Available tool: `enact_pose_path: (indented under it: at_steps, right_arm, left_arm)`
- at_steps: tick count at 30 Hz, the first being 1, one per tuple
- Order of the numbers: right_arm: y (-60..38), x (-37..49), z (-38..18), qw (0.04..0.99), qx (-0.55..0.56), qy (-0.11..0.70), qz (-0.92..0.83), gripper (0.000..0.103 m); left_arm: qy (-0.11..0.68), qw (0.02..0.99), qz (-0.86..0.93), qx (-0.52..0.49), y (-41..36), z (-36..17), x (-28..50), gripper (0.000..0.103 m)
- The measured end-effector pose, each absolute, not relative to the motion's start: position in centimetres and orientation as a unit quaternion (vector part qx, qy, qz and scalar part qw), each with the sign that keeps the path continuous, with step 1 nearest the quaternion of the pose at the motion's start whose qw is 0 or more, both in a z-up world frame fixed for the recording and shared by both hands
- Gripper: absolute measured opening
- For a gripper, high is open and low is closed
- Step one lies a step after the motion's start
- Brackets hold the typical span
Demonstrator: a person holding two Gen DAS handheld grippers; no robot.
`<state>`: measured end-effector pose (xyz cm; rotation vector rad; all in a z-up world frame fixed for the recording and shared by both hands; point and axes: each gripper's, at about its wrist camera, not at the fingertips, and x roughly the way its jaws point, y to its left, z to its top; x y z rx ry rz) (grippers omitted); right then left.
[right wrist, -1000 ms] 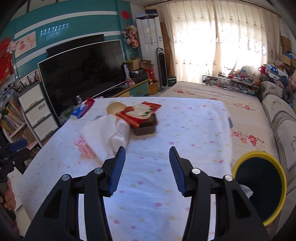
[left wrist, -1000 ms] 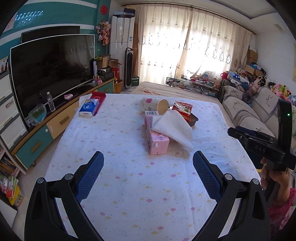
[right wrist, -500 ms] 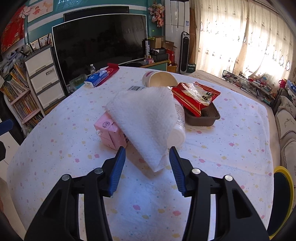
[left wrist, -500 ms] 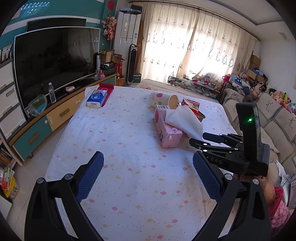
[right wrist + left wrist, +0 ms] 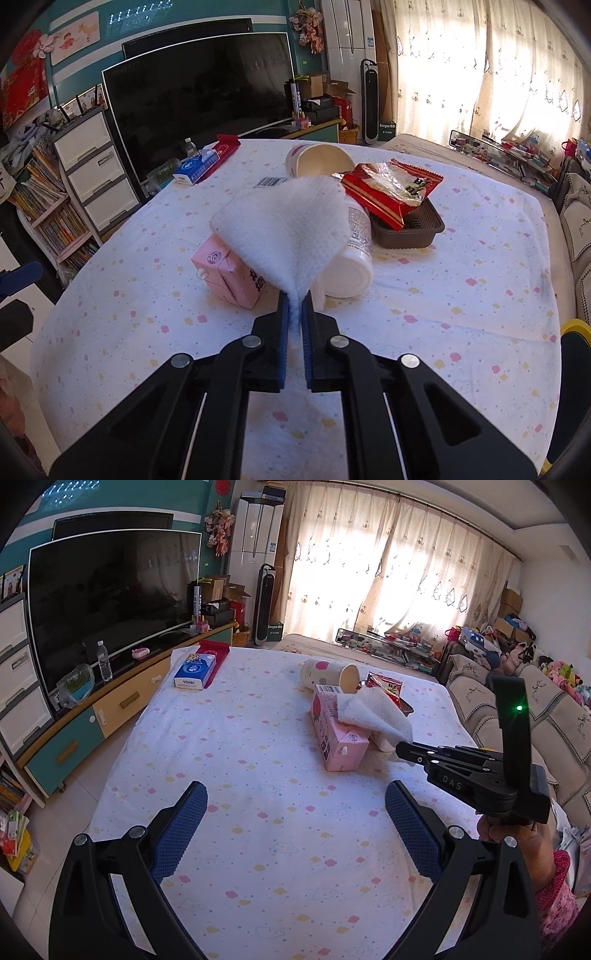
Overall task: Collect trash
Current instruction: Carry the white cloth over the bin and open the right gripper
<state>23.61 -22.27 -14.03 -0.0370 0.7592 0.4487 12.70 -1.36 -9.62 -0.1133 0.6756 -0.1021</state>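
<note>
Paper towel: the white paper towel (image 5: 286, 229) is draped over the pink carton (image 5: 225, 271) and the white bottle (image 5: 349, 258), around the middle of the table (image 5: 461, 295); its near corner is pinched into a narrow tail.
Right gripper: the right gripper (image 5: 294, 308) has its blue pads clenched on that tail of the towel. In the left wrist view it reaches in from the right edge, tip at the towel (image 5: 404, 751).
Change: half a second ago the right jaws stood apart with the towel's corner between them; now they are closed on it. The towel has kept its place on the carton and bottle.
Left gripper: the left gripper (image 5: 295, 823) hovers above the near edge of the table, jaws spread wide with nothing between them, as before.
Other trash: a paper cup (image 5: 319, 158) lies on its side toward the far edge; a red snack wrapper (image 5: 391, 186) rests on a brown tray (image 5: 410, 229) just right of the bottle.
Far left corner: a blue tissue pack (image 5: 195, 672) beside a red box (image 5: 216, 653).
Bin: a yellow-rimmed bin (image 5: 574, 328), cut off at the right of the frame, sits off the table's right edge.
Hidden: the towel covers most of the bottle and the carton's top; the bottle's label is probably printed text, too small to read.
Person: a hand (image 5: 513, 836) and pink sleeve (image 5: 554, 897) show under the right gripper's handle.
</note>
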Motion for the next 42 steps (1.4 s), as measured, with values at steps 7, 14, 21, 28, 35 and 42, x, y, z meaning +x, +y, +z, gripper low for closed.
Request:
enact_pose_path:
  at_steps: [7,14,21,28,35,42]
  right_arm:
    - [-23.9,21.0,-11.3,0.915,0.007,0.334,0.227,0.006]
    - [-27.0,18.7,-8.9,0.928,0.031,0.302,0.216,0.006]
    - [-31.1,17.0,-6.8,0.945,0.046,0.270,0.179,0.006]
    - [-37.0,16.6,-7.0,0.956,0.070,0.261,0.110,0.007]
    - [-43.5,16.4,-8.6,0.961,0.083,0.264,0.019,0.007]
    - [-48.7,17.3,-11.8,0.953,0.086,0.286,-0.050,0.008]
  left_arm:
    - [0.337,0.939,-0.052,-0.054,-1.6,-10.1,13.0,0.095]
    - [0.340,0.938,-0.053,-0.050,-2.1,-10.3,13.1,0.095]
    - [0.348,0.935,-0.059,-0.046,-2.8,-10.8,13.5,0.095]
    - [0.349,0.934,-0.064,-0.037,-3.7,-10.9,13.5,0.095]
    - [0.356,0.932,-0.062,-0.032,-4.4,-11.3,13.9,0.095]
    - [0.363,0.929,-0.069,-0.020,-5.8,-11.6,14.3,0.095]
